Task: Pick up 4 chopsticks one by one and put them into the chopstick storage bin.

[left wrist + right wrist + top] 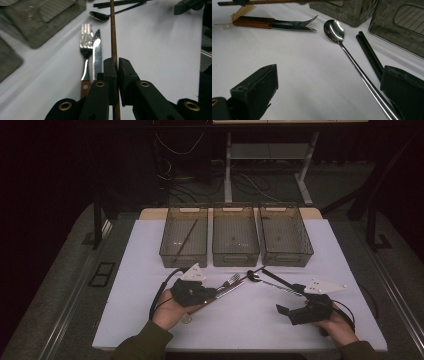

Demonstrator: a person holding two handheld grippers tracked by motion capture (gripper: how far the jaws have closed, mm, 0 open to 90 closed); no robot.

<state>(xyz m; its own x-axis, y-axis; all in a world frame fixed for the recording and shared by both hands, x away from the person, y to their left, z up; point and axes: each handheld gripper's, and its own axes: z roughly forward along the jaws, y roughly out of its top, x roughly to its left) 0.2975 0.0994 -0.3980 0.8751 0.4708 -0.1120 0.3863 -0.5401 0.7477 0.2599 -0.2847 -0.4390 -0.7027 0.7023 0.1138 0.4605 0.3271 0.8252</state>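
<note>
The brown chopstick [114, 37] is pinched between the closed jaws of the left gripper [117, 72], lifted off the white table [240, 320] and running just to the right of the fork [86, 47] and knife [97, 55], which lie side by side and touching. The right gripper [327, 95] rests with its jaws wide apart, gripping nothing, the long spoon [342, 45] and black chopsticks [368, 52] lying between them. Beyond the fork stand three grey bins [235, 240]; the leftmost holds another brown stick [186, 240].

Worktop layout
Three bins [235, 240] abreast at the back; fork [228, 281] and knife [97, 53] side by side before them, spoon [255, 277] to their right.
</note>
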